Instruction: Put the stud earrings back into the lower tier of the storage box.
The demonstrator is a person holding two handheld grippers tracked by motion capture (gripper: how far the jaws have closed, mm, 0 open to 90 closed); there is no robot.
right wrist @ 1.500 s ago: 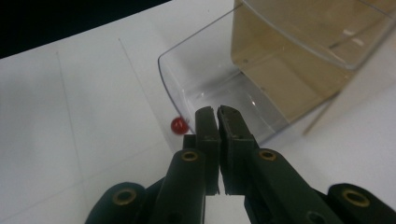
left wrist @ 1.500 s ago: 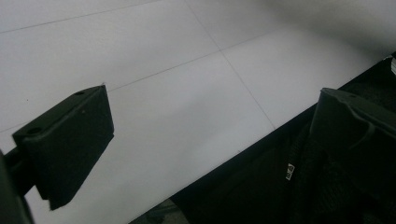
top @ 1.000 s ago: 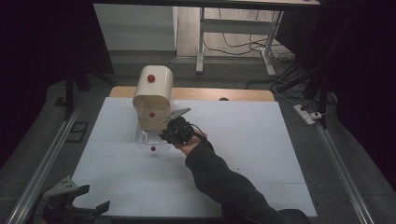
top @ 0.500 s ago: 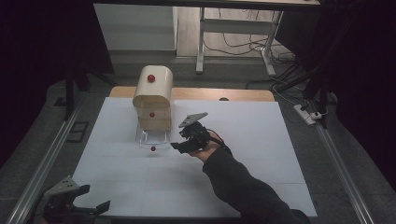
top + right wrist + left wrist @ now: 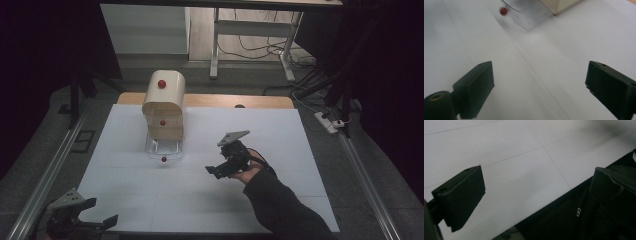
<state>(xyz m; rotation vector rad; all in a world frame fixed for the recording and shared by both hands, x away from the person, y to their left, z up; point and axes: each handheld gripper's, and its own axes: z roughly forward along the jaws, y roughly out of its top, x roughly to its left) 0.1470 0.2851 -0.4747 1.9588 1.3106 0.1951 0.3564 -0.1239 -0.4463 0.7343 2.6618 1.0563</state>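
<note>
Now that the right gripper (image 5: 218,170) has backed away toward four o'clock, jaws just opened wide and empty, the cream bread box (image 5: 163,107) stands released, its clear drawer (image 5: 162,148) pulled out; the left gripper (image 5: 102,221) gapes idle.

A cream bread box (image 5: 164,107) with red knobs stands left of centre on the white surface (image 5: 280,135), its clear drawer (image 5: 163,148) pulled out toward the bottom of the frame. The right tongs (image 5: 220,171) hover well apart from it, right of centre, jaws just opened and empty. The left tongs (image 5: 102,222) sit at the lower left corner.
</note>
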